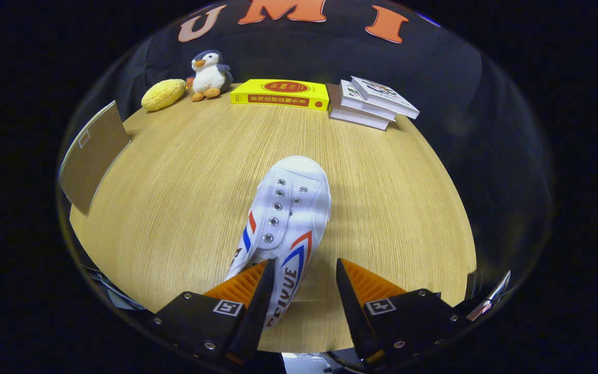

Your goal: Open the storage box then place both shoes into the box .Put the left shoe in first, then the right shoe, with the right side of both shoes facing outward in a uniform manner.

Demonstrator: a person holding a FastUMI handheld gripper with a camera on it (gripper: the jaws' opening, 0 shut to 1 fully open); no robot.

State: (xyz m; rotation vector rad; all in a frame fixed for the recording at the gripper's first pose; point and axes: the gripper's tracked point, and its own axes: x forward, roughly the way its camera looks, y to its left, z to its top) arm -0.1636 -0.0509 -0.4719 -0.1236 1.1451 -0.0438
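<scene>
White canvas shoe (286,218), unlaced, metal eyelets, red-blue chevron stripes on sides, lettering on side. Lies on wooden table (185,171), toe pointing away, heel end between gripper fingers, touching left finger.

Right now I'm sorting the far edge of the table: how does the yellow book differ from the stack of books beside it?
The yellow book is one thick volume lying alone; the stack of books is three thinner ones, fanned askew. The yellow book is bright yellow with red; the stack has pale covers. Both lie flat at the table's far edge, beyond the shoe and the open gripper.
</scene>
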